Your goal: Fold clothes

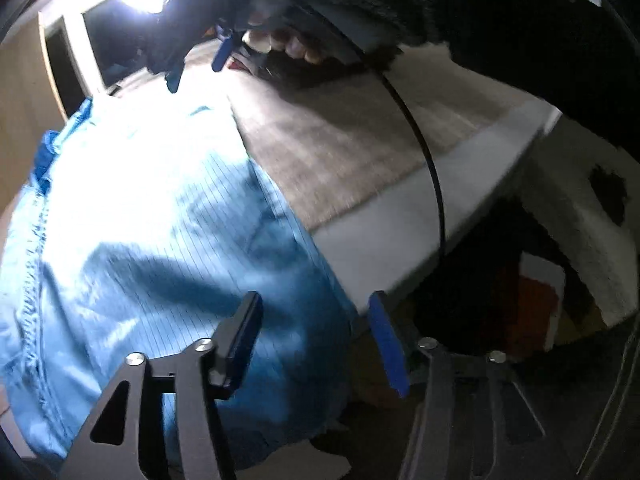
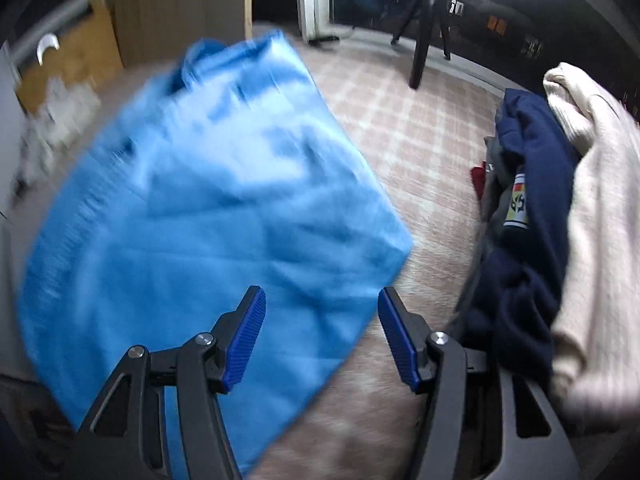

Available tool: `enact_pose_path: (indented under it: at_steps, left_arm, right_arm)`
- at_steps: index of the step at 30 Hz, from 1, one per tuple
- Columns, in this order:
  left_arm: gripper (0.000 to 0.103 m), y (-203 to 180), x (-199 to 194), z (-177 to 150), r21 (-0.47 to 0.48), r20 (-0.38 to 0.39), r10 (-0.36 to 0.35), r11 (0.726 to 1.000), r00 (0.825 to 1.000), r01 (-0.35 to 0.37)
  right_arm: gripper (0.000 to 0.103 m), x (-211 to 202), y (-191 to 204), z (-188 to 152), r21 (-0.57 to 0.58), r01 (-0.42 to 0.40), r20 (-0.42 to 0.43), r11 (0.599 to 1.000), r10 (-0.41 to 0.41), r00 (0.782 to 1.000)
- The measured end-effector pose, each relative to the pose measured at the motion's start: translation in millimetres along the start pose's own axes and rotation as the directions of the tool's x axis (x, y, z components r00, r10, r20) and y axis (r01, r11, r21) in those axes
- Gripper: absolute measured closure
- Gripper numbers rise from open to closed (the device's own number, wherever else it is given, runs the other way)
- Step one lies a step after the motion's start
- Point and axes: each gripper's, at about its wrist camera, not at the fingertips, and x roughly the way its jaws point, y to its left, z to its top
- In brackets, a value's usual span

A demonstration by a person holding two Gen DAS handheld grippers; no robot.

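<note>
A light blue garment (image 1: 152, 220) lies spread flat on the table, blurred in the right wrist view (image 2: 208, 208). My left gripper (image 1: 314, 304) hangs open over the garment's near corner at the table's front edge, with nothing between its fingers. My right gripper (image 2: 321, 294) is open too, above the garment's right edge, its blue pads clear of the cloth. In the left wrist view the right gripper (image 1: 198, 67) shows at the far end of the garment, held by a hand (image 1: 296, 46) in a dark sleeve.
A checked beige cloth (image 2: 400, 120) covers the table; its white front edge (image 1: 440, 208) runs diagonally. On the right lies a pile of clothes: a navy piece (image 2: 528, 200) and a cream knit (image 2: 600, 220). A black cable (image 1: 428, 160) crosses the table. A bright lamp glares behind.
</note>
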Motion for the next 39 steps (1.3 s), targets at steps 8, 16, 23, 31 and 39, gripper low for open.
enact_pose_path:
  at_steps: [8, 16, 23, 31, 39]
  left_arm:
    - [0.034, -25.5, 36.3, 18.8, -0.039, -0.054, 0.078, 0.996, 0.995, -0.081]
    - [0.086, 10.8, 28.4, 14.3, -0.200, -0.034, -0.003, 0.980, 0.999, -0.004]
    - [0.095, 35.7, 22.7, 7.0, -0.331, 0.001, -0.120, 0.937, 0.993, 0.113]
    - [0.097, 55.3, 13.3, -0.1, -0.432, 0.075, -0.229, 0.870, 0.970, 0.239]
    - [0.098, 82.8, -16.3, -13.1, -0.491, 0.172, -0.276, 0.808, 0.946, 0.325]
  right_arm:
    - [0.033, 35.7, -6.5, -5.0, 0.113, 0.119, -0.025, 0.986, -0.117, 0.993]
    - [0.027, 65.5, -1.9, -0.7, 0.086, 0.193, -0.037, 0.977, -0.190, 0.981]
    - [0.026, 76.4, -6.5, 9.7, 0.156, 0.094, -0.047, 0.983, -0.088, 0.995]
    - [0.087, 70.7, -35.7, 13.9, 0.332, -0.082, 0.014, 0.940, 0.082, 0.997]
    - [0.097, 44.5, -41.9, 20.8, 0.420, -0.186, 0.091, 0.888, 0.163, 0.983]
